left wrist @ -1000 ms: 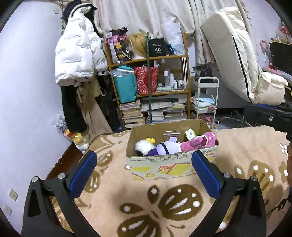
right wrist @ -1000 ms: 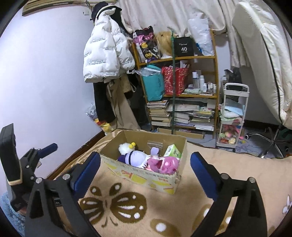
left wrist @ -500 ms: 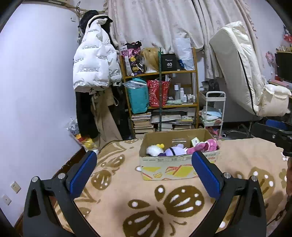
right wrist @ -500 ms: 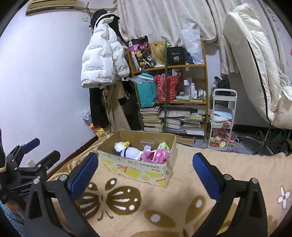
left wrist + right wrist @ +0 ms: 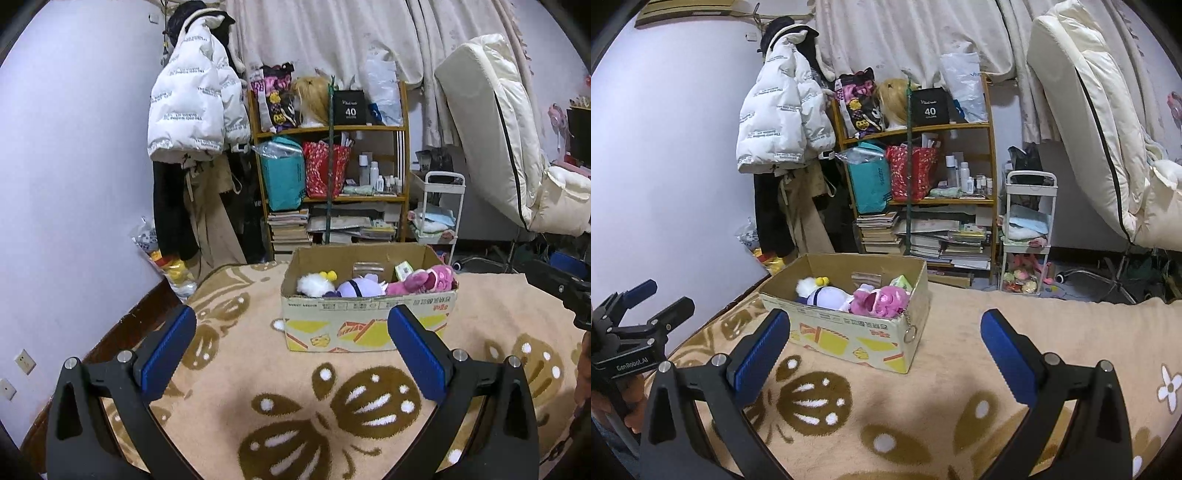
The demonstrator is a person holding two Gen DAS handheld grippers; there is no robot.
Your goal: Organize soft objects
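Note:
A cardboard box (image 5: 365, 328) stands on the beige patterned blanket (image 5: 280, 391). It holds a white fluffy toy (image 5: 314, 285), a purple plush (image 5: 356, 288) and a pink plush (image 5: 424, 281). My left gripper (image 5: 291, 347) is open and empty, held back from the box's front. My right gripper (image 5: 884, 349) is open and empty, nearer the box's right corner (image 5: 908, 343). The same plush toys (image 5: 849, 297) show in the right wrist view. The left gripper also appears at the left edge of the right wrist view (image 5: 642, 310).
A wooden shelf (image 5: 332, 166) with bags, bottles and stacked books stands behind the box. A white puffer jacket (image 5: 192, 114) hangs on the wall. A small white cart (image 5: 1028, 229) and a leaning mattress (image 5: 1086, 122) are at the right.
Both grippers have pulled back and up from the box, so it looks smaller and farther. Both stay open and empty.

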